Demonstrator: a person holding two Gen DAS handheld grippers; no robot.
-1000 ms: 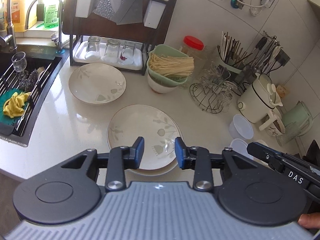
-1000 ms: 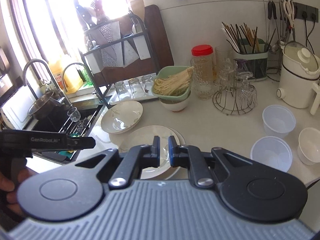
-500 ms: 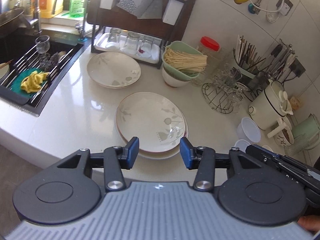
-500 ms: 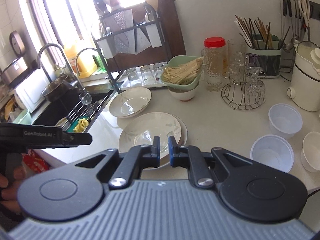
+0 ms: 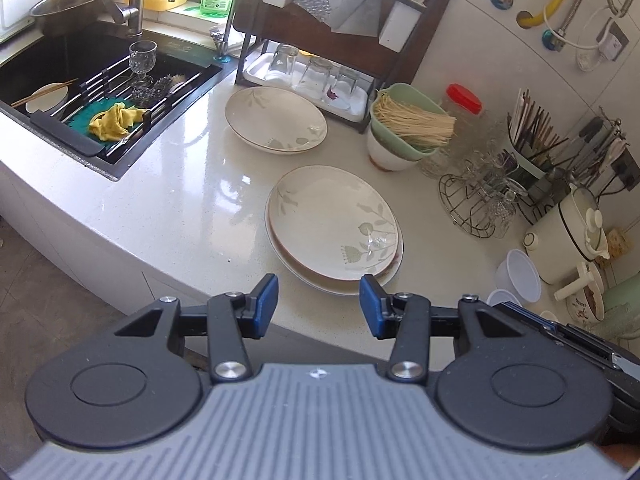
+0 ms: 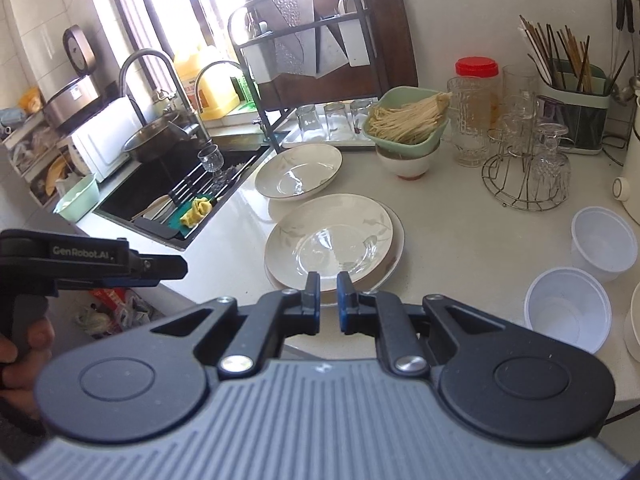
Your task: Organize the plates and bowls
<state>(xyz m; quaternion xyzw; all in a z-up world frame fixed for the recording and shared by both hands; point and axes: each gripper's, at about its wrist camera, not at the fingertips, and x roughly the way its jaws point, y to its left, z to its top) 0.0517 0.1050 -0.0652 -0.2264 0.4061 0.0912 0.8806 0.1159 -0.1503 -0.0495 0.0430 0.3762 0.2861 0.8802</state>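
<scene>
A stack of two or three cream plates with a leaf print [image 5: 332, 224] [image 6: 328, 236] lies near the counter's front edge. A single matching plate [image 5: 276, 120] [image 6: 298, 172] lies behind it, by the dish rack. To the right, a green bowl of dry noodles [image 5: 404, 120] [image 6: 404, 120] sits in a white bowl [image 5: 386, 156] [image 6: 404, 164]. My left gripper [image 5: 318, 292] is open and empty, just short of the stack's near rim. My right gripper [image 6: 328, 280] is shut with nothing in it, over the stack's near rim.
The sink [image 5: 80, 80] with a drying rack, glass and yellow cloth is at the left. Behind stand the dish rack [image 5: 340, 40] with upturned glasses, a wire glass holder [image 5: 480, 204], a kettle [image 5: 568, 236] and white plastic cups [image 6: 604, 240] [image 6: 568, 308]. A hand [image 6: 24, 344] holds the left gripper's handle.
The left gripper's jaws widened and it drew back toward the counter's front edge, so the stack now lies ahead of its pads. The right gripper stayed shut and tilted slightly.
</scene>
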